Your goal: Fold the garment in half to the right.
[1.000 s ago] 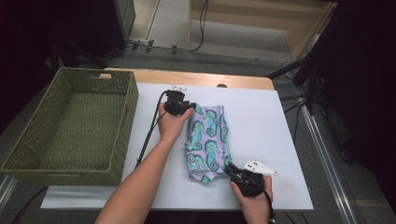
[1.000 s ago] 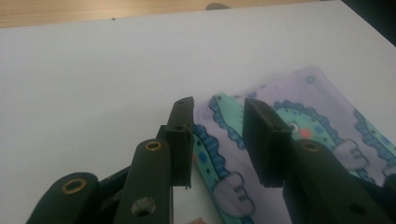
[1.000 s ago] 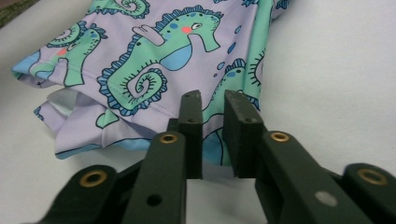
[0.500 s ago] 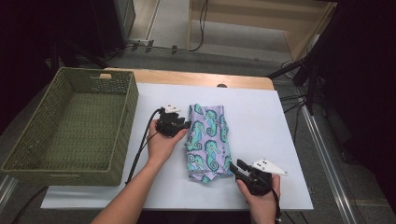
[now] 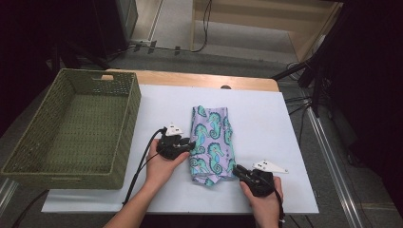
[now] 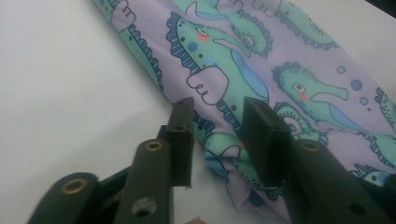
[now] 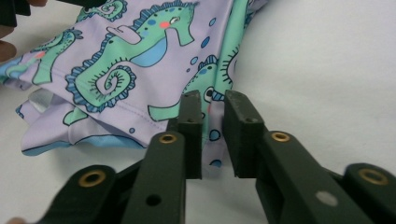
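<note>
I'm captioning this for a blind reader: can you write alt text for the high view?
A folded seahorse-print cloth lies on a white table, with a person's left gripper at its left edge and right gripper at its near right corner. An empty green woven basket sits to the left.

Folded cloth: lilac ground printed with mint-green seahorses outlined in dark blue, with blue bellies, pink cheek spots and small blue bubbles; a pale blue edge shows at its near end. Basket, left: olive-green woven wicker. Table cover: plain white, with a light wood strip along the far edge; both grippers' jaws are matte black with brass-coloured rivets.
</note>
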Demonstrator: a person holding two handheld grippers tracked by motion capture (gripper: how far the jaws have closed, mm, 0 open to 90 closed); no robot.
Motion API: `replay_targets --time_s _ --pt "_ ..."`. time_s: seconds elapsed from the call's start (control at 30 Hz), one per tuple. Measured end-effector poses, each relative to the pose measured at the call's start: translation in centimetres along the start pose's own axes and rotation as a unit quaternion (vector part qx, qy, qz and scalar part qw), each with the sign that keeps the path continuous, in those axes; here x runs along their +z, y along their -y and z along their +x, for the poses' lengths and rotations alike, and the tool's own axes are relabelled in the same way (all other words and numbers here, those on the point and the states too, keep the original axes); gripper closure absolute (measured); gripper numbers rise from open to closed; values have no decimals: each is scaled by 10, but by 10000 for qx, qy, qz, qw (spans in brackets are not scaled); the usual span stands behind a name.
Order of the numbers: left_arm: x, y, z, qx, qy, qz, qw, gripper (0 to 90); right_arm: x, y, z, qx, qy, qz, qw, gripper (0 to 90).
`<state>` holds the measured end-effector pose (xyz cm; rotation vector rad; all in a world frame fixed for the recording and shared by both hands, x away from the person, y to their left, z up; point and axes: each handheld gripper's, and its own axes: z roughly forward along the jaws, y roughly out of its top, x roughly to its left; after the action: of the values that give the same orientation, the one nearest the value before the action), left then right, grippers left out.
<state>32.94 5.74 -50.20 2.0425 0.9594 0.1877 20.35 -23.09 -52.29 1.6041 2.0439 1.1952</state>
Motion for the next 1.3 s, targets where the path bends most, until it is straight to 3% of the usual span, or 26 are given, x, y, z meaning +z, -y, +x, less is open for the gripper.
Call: replay_targets --time_s 0.17,0.33,0.5,0.67,0.9,1.0,1.3 --pt "0 0 -1 88 -19 98 9999 832 -2 -1 -2 -23 128 35 9999 878" --pt "-2 1 -2 32 2 22 10000 811 -4 0 -6 -11 225 55 9997 880" --pt "-14 3 -3 -53 1 -160 9999 657 -2 1 -5 -68 233 65 9997 879" --pt "-29 4 -9 -34 191 -351 9992 522 -1 1 -5 -82 220 90 9997 878" --pt "-36 8 -24 106 422 -374 9984 121 0 1 -4 -144 212 135 9996 878" --pt "-38 10 -27 151 721 -401 9965 0 1 1 -5 -116 187 166 9996 878" --pt "-38 13 -45 303 685 -279 9968 0 2 1 -3 -181 235 225 9993 878"
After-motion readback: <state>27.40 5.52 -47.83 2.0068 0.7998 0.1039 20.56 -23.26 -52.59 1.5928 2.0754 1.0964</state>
